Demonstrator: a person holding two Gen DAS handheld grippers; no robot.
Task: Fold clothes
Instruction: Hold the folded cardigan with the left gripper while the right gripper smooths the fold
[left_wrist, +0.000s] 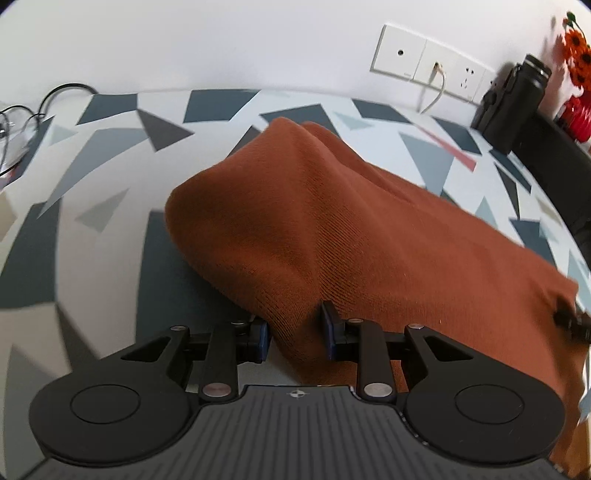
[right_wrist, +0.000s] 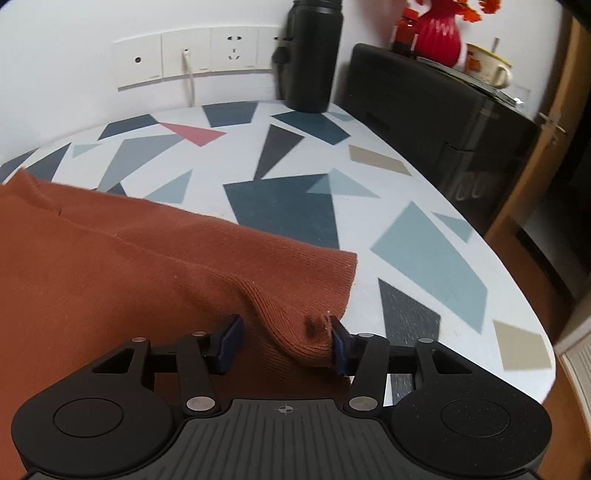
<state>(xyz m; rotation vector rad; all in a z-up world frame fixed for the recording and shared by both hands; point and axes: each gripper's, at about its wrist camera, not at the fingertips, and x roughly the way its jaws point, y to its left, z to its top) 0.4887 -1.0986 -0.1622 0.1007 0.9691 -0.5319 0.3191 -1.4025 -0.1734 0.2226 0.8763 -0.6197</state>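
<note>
A rust-orange knitted garment (left_wrist: 332, 229) lies bunched on a white table (right_wrist: 436, 206) patterned with grey, blue and pink triangles. The left gripper (left_wrist: 295, 332) pinches a fold of it between narrowly parted jaws. The right gripper (right_wrist: 284, 339), jaws wider, holds a ribbed edge. Behind: a white wall, sockets (right_wrist: 207, 55), a black flask (right_wrist: 310, 55), a red vase (right_wrist: 439, 37).
</note>
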